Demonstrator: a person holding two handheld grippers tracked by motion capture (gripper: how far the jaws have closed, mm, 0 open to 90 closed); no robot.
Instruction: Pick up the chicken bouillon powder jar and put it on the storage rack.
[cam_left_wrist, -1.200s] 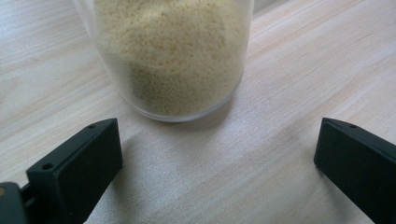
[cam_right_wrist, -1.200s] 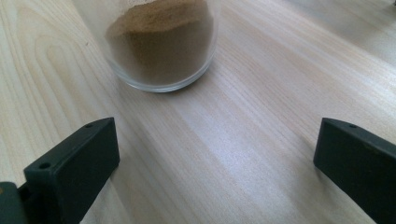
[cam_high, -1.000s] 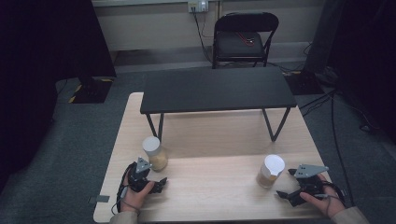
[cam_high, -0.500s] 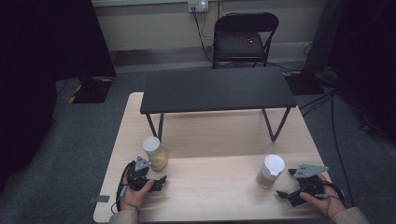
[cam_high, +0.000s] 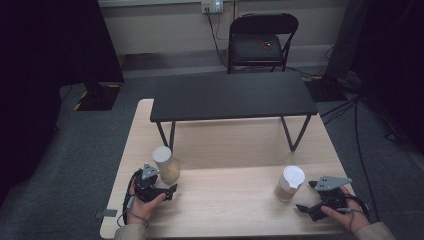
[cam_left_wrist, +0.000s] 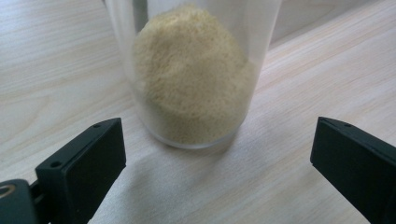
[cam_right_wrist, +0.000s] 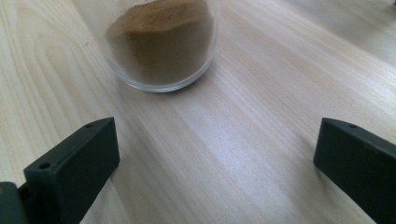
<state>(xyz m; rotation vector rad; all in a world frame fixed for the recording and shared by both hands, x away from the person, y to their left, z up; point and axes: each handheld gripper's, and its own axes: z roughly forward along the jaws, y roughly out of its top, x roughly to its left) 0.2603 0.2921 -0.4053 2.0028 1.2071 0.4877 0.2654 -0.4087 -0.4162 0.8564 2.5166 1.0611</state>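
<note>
Left gripper view: left gripper (cam_left_wrist: 219, 172) jaws spread wide before the clear cup of pale powder (cam_left_wrist: 194, 74) on the wooden table (cam_left_wrist: 56, 56); likely light, slick, thin-walled, so grip low at mid-wall, gently; right gripper (cam_right_wrist: 217, 172) likewise spread, near the brown-powder cup (cam_right_wrist: 161, 42).

1. A light wooden tabletop (cam_high: 235, 210) with visible grain runs across the foreground.
2. A low black rectangular bench with angled metal legs (cam_high: 232, 96) stands on the far half of the tabletop.
3. A black folding chair (cam_high: 261, 41) sits behind it near the wall, with a small red-marked item on its seat, too small to identify.
4. A white wall socket (cam_high: 212, 6) carries cables that hang toward the grey carpeted floor (cam_high: 85, 150).
5. Black cables (cam_high: 362, 150) trail over the floor at the right.
</note>
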